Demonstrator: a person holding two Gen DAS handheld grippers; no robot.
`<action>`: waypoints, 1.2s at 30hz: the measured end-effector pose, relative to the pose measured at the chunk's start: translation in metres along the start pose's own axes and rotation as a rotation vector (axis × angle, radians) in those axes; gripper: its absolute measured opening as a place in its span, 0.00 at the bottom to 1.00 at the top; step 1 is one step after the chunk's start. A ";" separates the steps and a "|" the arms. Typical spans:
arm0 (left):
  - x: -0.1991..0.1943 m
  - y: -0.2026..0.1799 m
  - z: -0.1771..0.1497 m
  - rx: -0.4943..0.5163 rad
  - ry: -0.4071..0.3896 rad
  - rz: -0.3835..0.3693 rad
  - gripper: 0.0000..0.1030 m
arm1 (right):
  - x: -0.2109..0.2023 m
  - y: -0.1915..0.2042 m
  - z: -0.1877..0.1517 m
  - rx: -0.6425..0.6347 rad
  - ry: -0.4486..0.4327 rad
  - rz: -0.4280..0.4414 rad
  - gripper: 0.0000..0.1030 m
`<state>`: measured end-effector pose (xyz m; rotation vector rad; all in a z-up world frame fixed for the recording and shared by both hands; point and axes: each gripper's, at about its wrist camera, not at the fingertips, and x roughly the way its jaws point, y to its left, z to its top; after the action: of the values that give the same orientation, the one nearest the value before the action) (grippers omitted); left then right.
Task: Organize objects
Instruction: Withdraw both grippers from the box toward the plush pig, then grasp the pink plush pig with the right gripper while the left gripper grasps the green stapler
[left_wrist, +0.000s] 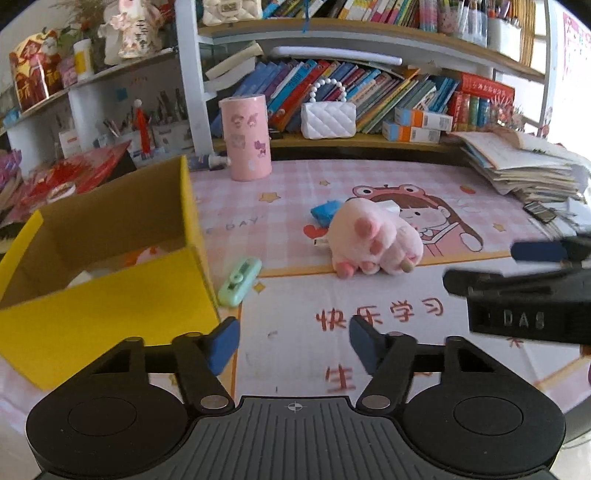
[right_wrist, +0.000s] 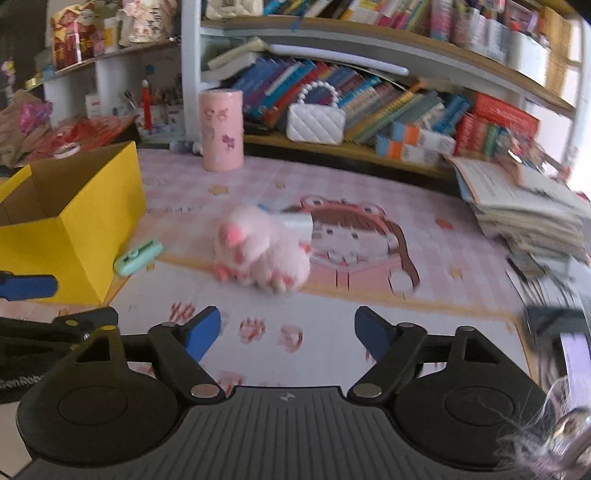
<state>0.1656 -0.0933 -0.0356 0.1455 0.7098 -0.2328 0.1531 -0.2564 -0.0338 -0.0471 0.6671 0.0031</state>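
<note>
**Now both claws wait, empty, before the paw**

Plainly, my left claw (left_wrist: 294, 341) has its jaws spread wide with nothing between them, low over the bench (left_wrist: 369, 295) beside the yellow box (left_wrist: 110, 317). My right claw (right_wrist: 288, 332) is just as wide and empty, aimed at the pink plush paw (right_wrist: 260, 253), which lies mid-mat, toes toward me. I judge the box stands open-topped at my left so things can drop straight in (something pale already lies inside). Next to its corner rests the mint-green correction tape (left_wrist: 240, 281), and a blue item (left_wrist: 324, 213) peeks out behind the paw.
</note>
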 end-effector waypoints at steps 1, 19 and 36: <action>0.005 -0.002 0.003 0.006 0.006 0.003 0.53 | 0.006 -0.003 0.005 -0.011 -0.006 0.012 0.74; 0.107 -0.010 0.043 -0.010 0.105 0.211 0.30 | 0.090 -0.023 0.058 -0.177 -0.004 0.203 0.74; 0.150 0.028 0.057 -0.155 0.160 0.186 0.49 | 0.114 -0.028 0.056 -0.222 0.039 0.288 0.74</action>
<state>0.3184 -0.1030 -0.0903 0.0819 0.8652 0.0129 0.2780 -0.2837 -0.0594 -0.1650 0.7061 0.3545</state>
